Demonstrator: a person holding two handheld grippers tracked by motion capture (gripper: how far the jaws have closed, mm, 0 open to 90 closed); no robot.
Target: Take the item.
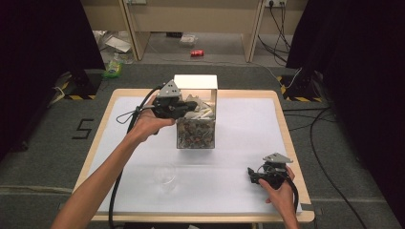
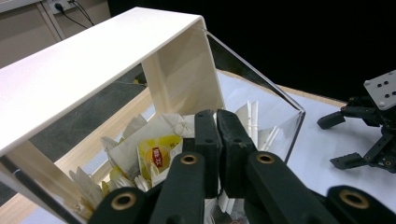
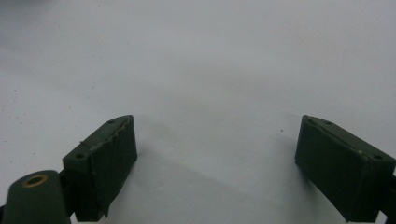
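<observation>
Left gripper [image 1: 184, 109] at the top opening of the clear box [image 1: 196, 133], left side, jaws pressed together; whether a packet is pinched between them cannot be told. Box stands upright at table centre, long axis vertical, opening up, white lid [image 1: 195, 81] raised at the back. Inside: white paper packets [image 2: 154, 140] on top, one with a yellow-and-red label, writing too small to read; dark mixed bits in the lower half. Clear glass [image 1: 165, 173] stands near the front edge, left of centre. Right gripper [image 1: 256, 174] low at front right, jaws spread wide, nothing between them. White sheet [image 1: 239, 143] over wooden table [image 1: 102, 138]. Grey carpet, red can [image 1: 197, 53] on the floor behind.
</observation>
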